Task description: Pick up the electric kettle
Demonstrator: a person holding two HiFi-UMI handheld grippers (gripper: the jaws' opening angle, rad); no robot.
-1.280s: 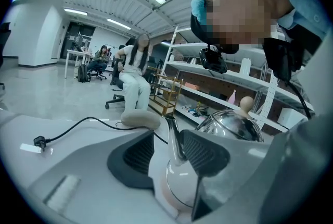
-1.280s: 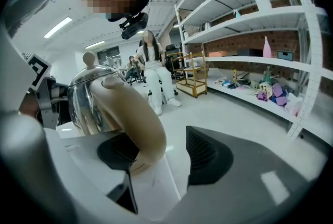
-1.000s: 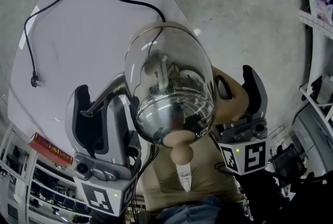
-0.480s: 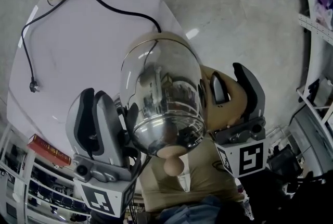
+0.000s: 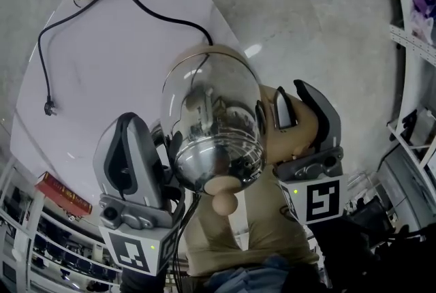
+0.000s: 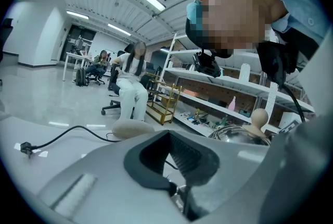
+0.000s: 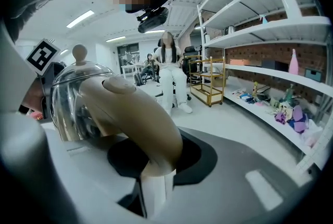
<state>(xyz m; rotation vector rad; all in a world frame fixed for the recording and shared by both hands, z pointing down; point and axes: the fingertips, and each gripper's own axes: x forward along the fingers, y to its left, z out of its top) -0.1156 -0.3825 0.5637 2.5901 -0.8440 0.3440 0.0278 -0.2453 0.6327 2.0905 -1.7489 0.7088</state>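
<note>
Head view: the electric kettle sits at the near edge of the bench, between the two grippers.
The right gripper has just been closing its jaws, which now clamp the beige handle; this is the correct hold point. The left gripper has its jaws together, empty, beside the body. Expect a rigid, polished, slippery shell, likely heavier if filled, and a trailing cord. The underside, the base contact and the water level are hidden.
</note>
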